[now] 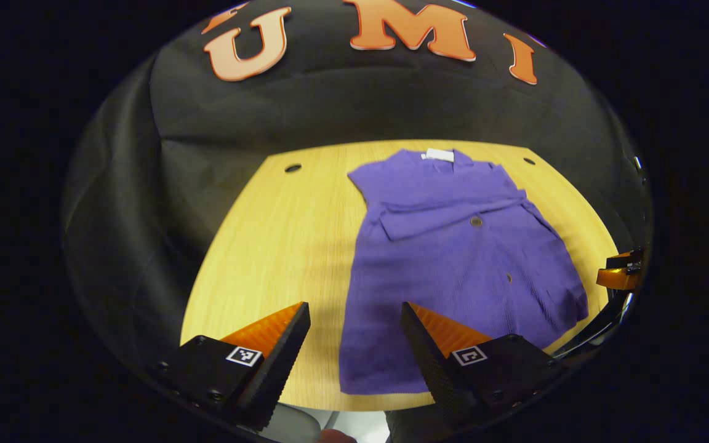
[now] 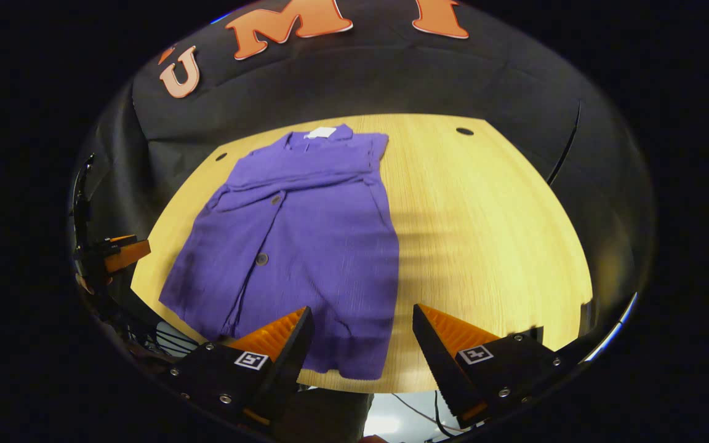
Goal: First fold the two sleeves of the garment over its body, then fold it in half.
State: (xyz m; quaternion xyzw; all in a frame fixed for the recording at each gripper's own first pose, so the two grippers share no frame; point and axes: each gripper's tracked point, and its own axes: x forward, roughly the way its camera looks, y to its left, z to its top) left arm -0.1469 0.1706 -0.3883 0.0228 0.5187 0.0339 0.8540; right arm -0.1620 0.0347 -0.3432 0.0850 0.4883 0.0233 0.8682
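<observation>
Wooden table (image 1: 268, 246) bears purple garment (image 1: 453, 258); both claws (image 1: 354, 329) (image 2: 364, 332) hover open above.

Purple garment (image 1: 453, 271) lies flat on the wooden bench (image 1: 280, 246), sleeves folded across. Left gripper (image 1: 354, 320) hovers above its hem, fingers apart.

Both views above shared garment (image 1: 453, 271)

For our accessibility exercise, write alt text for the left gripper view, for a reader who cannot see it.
A purple button-front garment lies flat on a wooden table, both sleeves already folded across its chest and a white label at its collar. The left gripper hovers open over the garment's near hem, holding nothing.
</observation>
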